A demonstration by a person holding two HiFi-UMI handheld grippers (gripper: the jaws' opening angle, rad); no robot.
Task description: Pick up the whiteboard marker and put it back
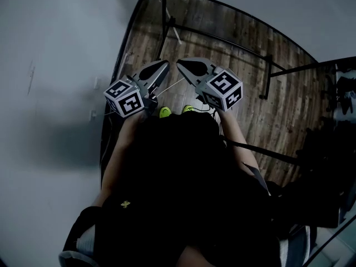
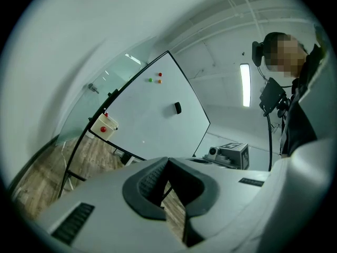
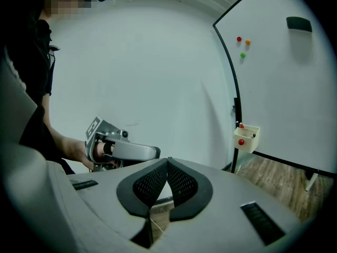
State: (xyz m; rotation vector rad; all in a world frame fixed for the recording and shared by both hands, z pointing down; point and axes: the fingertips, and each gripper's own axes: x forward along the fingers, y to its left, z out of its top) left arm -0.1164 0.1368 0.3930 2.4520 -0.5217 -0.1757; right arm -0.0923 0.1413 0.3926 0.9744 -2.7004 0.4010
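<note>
The pale wall (image 1: pixel 50 82) takes up everything to the left of my left gripper (image 2: pixel 168 160). The whiteboard (image 3: pixel 284 88) comes next, standing on a black frame ahead of both grippers, up and to the right of my right gripper (image 3: pixel 167 161). The wooden floor (image 1: pixel 233 43) runs under the frame and beneath both grippers. I hold the two grippers side by side in front of me, their tips near each other but apart, and both point towards the foot of the whiteboard. The left gripper is closed, its pads meeting at the tips with nothing between them. The right gripper is closed the same way and is empty as well. A small cream box (image 3: pixel 246 138) hangs on the frame's lower corner, well ahead of both grippers, with a red dot on its front. A black eraser (image 3: pixel 299 23) sticks high on the whiteboard, far above my right gripper. Three small magnets sit up there too, red (image 3: pixel 238 39), orange (image 3: pixel 247 42) and green (image 3: pixel 243 55). I cannot make out the marker for certain: a red tip (image 3: pixel 241 126) pokes out of the box's top, too small to tell; neither gripper holds it
</note>
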